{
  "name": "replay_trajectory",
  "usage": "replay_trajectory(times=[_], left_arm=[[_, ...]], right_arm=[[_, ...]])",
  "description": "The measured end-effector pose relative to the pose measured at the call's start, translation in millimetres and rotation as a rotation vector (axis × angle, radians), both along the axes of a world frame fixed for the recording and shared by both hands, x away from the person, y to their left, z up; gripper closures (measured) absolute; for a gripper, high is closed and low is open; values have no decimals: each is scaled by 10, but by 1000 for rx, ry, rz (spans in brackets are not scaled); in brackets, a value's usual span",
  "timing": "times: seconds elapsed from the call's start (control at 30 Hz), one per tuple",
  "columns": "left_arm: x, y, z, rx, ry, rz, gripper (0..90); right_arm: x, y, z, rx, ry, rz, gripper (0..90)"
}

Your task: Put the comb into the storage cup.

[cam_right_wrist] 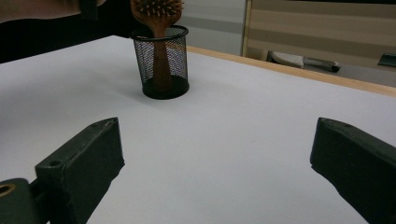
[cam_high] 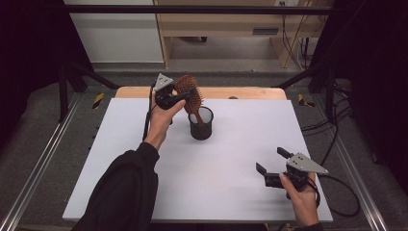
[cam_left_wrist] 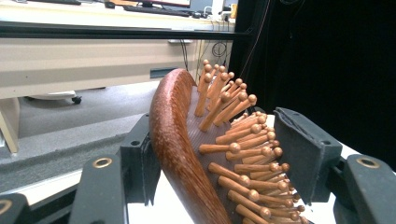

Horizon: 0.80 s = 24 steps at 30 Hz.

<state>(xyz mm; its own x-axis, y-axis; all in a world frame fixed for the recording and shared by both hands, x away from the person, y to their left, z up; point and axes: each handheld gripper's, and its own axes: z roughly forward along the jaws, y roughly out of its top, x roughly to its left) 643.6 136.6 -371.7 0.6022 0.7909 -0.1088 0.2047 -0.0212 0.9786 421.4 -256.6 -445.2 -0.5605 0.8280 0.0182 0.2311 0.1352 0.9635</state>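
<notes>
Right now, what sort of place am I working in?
Probably a lab or workshop recording bench: a white-topped table set inside a black metal frame, loose cables on the grey floor, and plain wooden furniture behind.

No legible text, label, brand, number or sign on anything here.

The brush (cam_high: 188, 92) is reddish-brown wood with lighter brown pins. The cup (cam_high: 200, 123) is black wire mesh. The table (cam_high: 231, 159) is plain white with a pale wooden edge.
</notes>
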Motion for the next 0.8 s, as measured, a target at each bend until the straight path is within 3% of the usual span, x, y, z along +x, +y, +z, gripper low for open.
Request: replay_trajectory(times=[0.8], left_arm=[[16, 39, -20, -20, 22, -4, 353]], right_arm=[[2, 6, -4, 0, 2, 6, 29]])
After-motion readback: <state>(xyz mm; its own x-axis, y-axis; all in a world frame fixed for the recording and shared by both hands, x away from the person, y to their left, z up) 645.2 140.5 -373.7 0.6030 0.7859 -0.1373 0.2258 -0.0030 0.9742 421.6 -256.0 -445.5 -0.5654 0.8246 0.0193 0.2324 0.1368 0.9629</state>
